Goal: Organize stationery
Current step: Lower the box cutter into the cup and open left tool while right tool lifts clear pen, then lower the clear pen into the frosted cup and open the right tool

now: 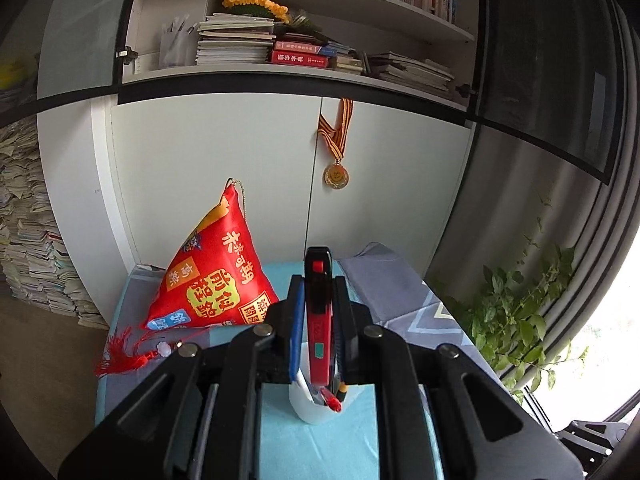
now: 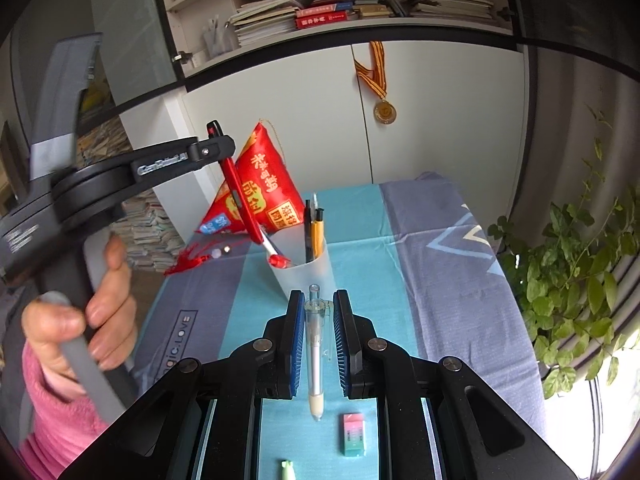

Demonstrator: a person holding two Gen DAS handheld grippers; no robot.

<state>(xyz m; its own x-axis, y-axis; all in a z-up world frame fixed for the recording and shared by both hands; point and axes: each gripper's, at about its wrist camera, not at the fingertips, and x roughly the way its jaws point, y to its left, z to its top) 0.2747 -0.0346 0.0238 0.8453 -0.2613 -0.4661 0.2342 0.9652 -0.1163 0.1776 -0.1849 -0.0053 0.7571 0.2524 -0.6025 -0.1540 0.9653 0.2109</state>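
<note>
My left gripper (image 1: pixel 318 284) is shut on a red and black utility knife (image 1: pixel 319 312), held tilted with its lower end over the rim of a white pen cup (image 1: pixel 316 408). In the right wrist view the same knife (image 2: pixel 240 196) hangs from the left gripper (image 2: pixel 216 148) at the left edge of the cup (image 2: pixel 308 276), which holds several pens (image 2: pixel 314 232). My right gripper (image 2: pixel 316 300) holds a clear-barrelled pen (image 2: pixel 316 344) between its blue pads, low over the cloth in front of the cup. An eraser (image 2: pixel 353 434) and a small green item (image 2: pixel 287 470) lie below.
A red pyramid-shaped cushion (image 2: pixel 260 188) with a red tassel (image 2: pixel 188 262) stands behind the cup on the blue and grey tablecloth (image 2: pixel 440 280). White cabinet doors with a hanging medal (image 2: pixel 385 111) stand behind. A leafy plant (image 2: pixel 576 272) is at the right. Paper stacks lie on the floor at the left.
</note>
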